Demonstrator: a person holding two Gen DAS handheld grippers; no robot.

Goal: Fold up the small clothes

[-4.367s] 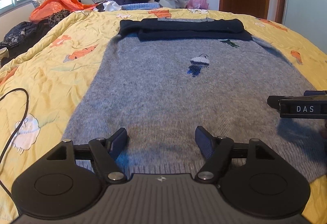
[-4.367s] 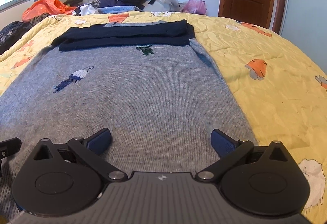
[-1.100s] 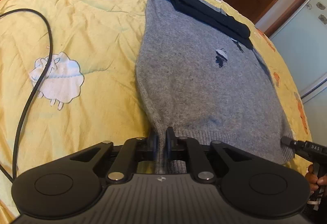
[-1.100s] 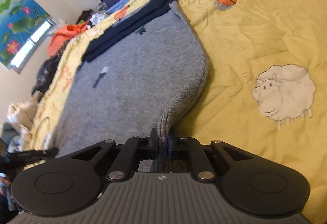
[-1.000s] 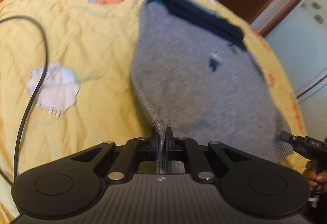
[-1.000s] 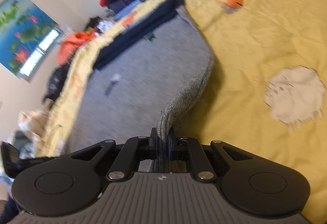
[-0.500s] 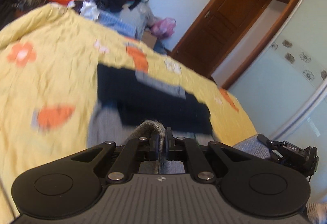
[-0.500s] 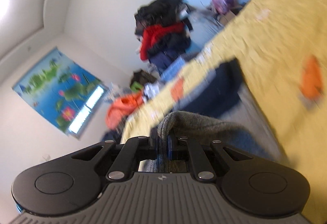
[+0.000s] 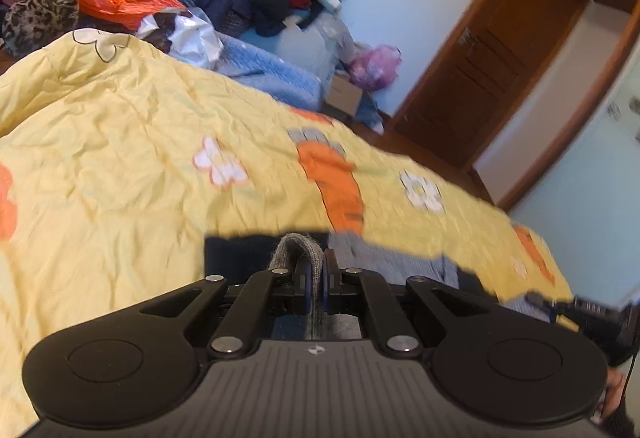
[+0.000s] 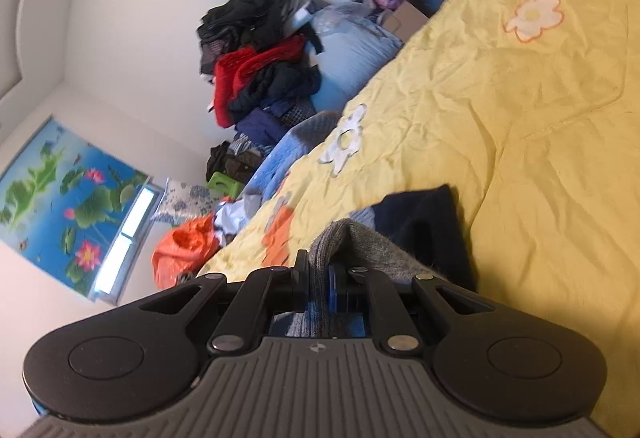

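Both grippers, left gripper (image 9: 316,280) and right gripper (image 10: 318,278), are being kept clamped on the grey sweater (image 10: 360,250) hem mid-fold above the yellow quilt (image 9: 120,166); aligned lowering onto the navy collar band (image 10: 420,222) is probably being called for next.

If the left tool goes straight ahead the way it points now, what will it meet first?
Probably the dark blue cloth lying just past the tips of the left tool, which is shut on the grey sweater. Beyond it comes the yellow bed cover. Depth is hard to judge here.
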